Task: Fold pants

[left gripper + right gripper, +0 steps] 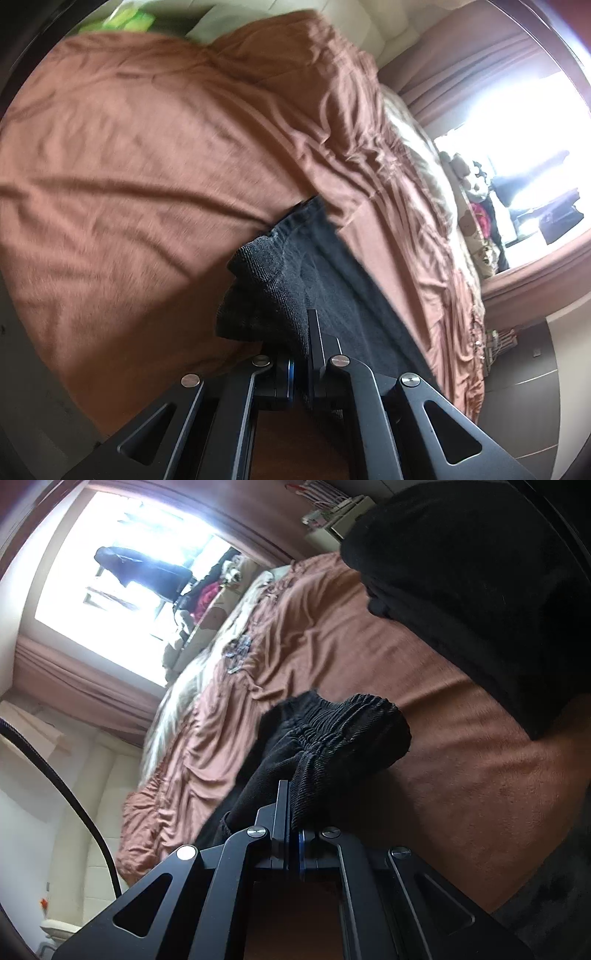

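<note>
Brown bedspread (147,166) beneath pants (266,288), window (122,561) beyond.

Bedroom – bed (140,155) under rumpled rust-brown cover (332,635). Blown-out bright window (122,561) with brownish curtain (77,686) alongside. Cream padded headboard (92,812), clutter on sill (480,206) – details too blurred.

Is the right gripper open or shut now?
Shut. The right gripper has its jaws closed on the gathered waistband of the black pants, above the brown bedspread.
</note>
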`<state>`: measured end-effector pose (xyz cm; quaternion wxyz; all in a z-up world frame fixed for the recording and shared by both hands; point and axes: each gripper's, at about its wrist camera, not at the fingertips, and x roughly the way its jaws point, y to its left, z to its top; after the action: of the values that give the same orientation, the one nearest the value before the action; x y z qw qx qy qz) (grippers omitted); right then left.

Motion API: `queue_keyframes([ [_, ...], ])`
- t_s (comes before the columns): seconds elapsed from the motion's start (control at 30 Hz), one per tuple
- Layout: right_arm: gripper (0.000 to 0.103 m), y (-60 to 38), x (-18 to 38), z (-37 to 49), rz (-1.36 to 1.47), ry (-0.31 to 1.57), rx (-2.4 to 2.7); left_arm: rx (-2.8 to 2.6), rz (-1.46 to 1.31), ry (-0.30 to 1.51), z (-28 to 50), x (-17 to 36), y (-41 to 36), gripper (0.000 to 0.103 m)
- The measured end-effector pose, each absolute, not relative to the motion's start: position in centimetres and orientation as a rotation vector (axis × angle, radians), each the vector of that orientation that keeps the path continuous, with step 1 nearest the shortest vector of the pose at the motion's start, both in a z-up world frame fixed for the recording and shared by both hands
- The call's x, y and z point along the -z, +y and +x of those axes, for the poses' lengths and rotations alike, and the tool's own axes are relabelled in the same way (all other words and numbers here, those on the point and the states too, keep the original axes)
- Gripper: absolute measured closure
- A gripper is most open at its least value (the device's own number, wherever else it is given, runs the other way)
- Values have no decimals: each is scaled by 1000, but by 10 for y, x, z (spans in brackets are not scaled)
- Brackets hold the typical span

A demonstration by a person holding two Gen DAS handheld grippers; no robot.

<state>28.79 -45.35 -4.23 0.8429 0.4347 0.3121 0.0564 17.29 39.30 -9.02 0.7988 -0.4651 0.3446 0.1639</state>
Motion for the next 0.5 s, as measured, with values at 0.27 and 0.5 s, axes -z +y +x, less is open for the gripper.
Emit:
queue_keyframes([
  [0.27,103,-452,66,294,894,725,-73,-389,-1025,784,168,134,398,98],
  [0.5,91,-452,66,279,900,821,-36,-386,-1041,789,160,147,397,93],
])
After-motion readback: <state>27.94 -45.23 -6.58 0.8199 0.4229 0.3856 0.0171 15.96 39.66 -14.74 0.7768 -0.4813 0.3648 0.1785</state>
